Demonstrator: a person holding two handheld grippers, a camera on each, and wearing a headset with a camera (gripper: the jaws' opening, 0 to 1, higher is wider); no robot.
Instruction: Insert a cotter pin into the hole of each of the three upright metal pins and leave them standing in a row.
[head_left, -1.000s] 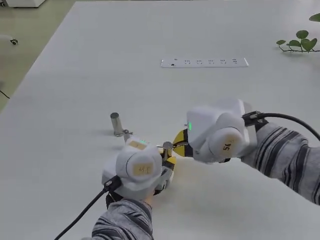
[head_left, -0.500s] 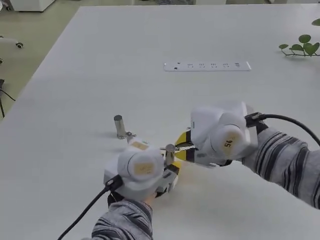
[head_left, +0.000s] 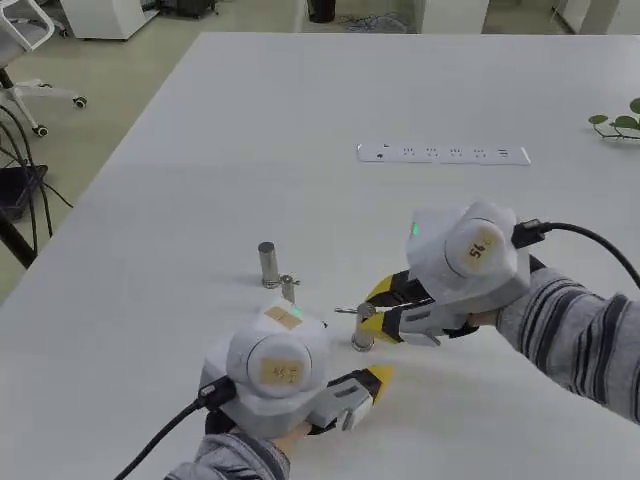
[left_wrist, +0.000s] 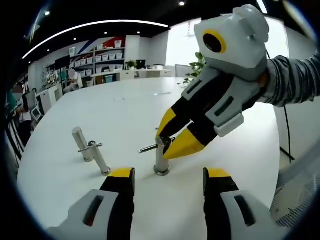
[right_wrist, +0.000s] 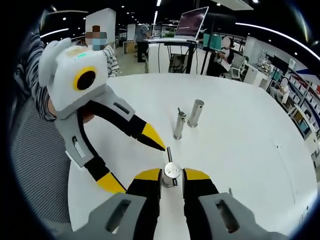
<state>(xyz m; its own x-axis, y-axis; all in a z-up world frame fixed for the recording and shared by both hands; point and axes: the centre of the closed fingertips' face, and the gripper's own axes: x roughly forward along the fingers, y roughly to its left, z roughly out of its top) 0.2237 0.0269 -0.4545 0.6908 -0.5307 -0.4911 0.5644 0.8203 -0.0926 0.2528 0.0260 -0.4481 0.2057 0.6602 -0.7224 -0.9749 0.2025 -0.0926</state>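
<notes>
Three metal pins stand on the white table (head_left: 250, 150). The far one (head_left: 267, 263) (left_wrist: 80, 142) (right_wrist: 195, 112) is plain. The middle one (head_left: 289, 288) (left_wrist: 98, 156) (right_wrist: 179, 124) has a cotter pin through it. The near pin (head_left: 362, 333) (left_wrist: 161, 157) (right_wrist: 171, 171) carries a cotter pin (head_left: 347, 310) (left_wrist: 148, 148) (right_wrist: 169, 152) that sticks out of its top hole. My right gripper (head_left: 376, 308) (left_wrist: 175, 136) (right_wrist: 172, 176) is shut on that cotter pin's other end. My left gripper (head_left: 366, 388) (left_wrist: 170, 175) stands open just short of the near pin, touching nothing.
A white power strip (head_left: 445, 154) lies further back on the table, and plant leaves (head_left: 620, 120) reach in at the right edge. The table's left edge (head_left: 110, 170) borders a floor with a chair (head_left: 25, 60). Cables trail from both grippers.
My left gripper has let go of the near pin, opened and drawn back towards me. The right gripper stays at the pin's top with the cotter pin. The head camera has shifted.
</notes>
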